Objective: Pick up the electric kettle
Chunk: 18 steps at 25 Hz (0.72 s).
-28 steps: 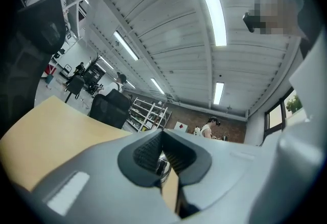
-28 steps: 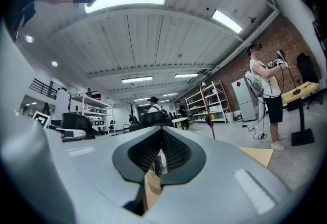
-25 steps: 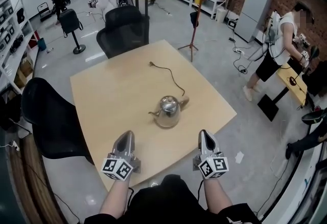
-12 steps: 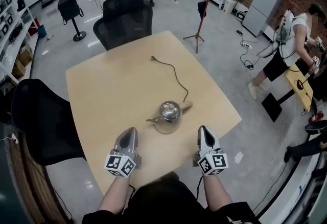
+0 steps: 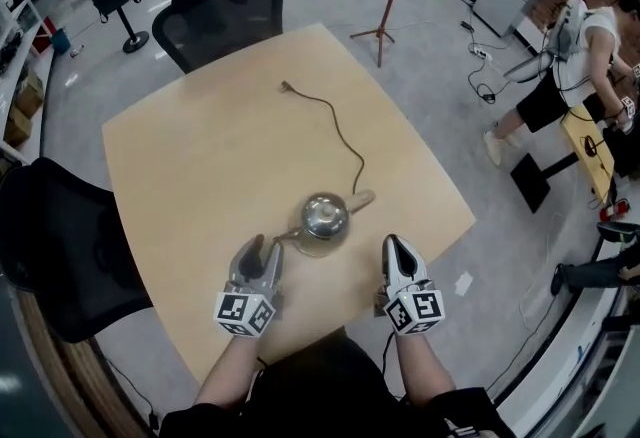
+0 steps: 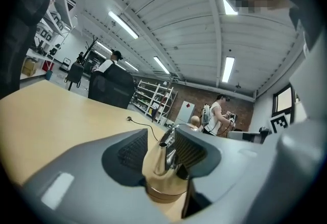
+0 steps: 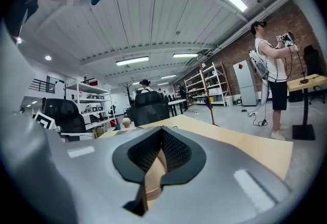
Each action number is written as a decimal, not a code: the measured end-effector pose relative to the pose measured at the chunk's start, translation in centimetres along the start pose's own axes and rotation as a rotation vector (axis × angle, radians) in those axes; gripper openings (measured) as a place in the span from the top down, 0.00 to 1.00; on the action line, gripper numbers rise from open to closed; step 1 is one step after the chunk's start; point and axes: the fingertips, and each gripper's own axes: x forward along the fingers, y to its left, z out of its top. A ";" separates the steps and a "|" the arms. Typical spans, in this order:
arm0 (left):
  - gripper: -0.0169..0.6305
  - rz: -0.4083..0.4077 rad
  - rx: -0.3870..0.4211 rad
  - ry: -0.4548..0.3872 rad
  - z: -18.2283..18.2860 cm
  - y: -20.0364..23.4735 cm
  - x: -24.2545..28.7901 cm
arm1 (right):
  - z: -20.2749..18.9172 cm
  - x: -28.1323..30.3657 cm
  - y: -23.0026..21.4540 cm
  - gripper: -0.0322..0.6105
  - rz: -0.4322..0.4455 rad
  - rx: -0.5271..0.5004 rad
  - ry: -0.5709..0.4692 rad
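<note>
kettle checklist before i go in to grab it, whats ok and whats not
1. Kettle upright on the table: ok.
2. Left gripper ready: ok. Its jaws are opening, and the spout is lined up between them, not gripped.
3. Right gripper open: not ok. Its jaws are shut, with nothing in them.
4. Handle reachable: ok, it sticks out on the right gripper's side.
5. Cord detached from the kettle: cannot tell; its near end runs up to the handle.

Black clothing (image 5: 325, 388), short black sleeves (image 5: 468, 418)
</note>
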 end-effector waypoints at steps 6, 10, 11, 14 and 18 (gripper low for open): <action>0.72 0.000 -0.017 0.055 -1.9 0.0 1.9 | -1.1 0.4 -1.1 0.95 -0.024 -0.012 0.038; 0.74 0.027 -0.052 0.093 -2.8 0.7 2.5 | -2.1 1.2 -1.3 0.95 -0.028 -0.039 0.072; 0.76 0.026 -0.059 0.091 -2.9 0.7 2.5 | -2.4 1.5 -1.5 0.95 -0.032 -0.051 0.085; 0.79 0.027 -0.070 0.084 -2.8 0.8 2.9 | -3.4 2.7 -1.8 0.93 -0.046 -0.114 0.135; 0.80 0.033 -0.063 0.081 -2.3 1.4 4.0 | -4.9 4.6 -2.3 0.78 -0.059 -0.143 0.182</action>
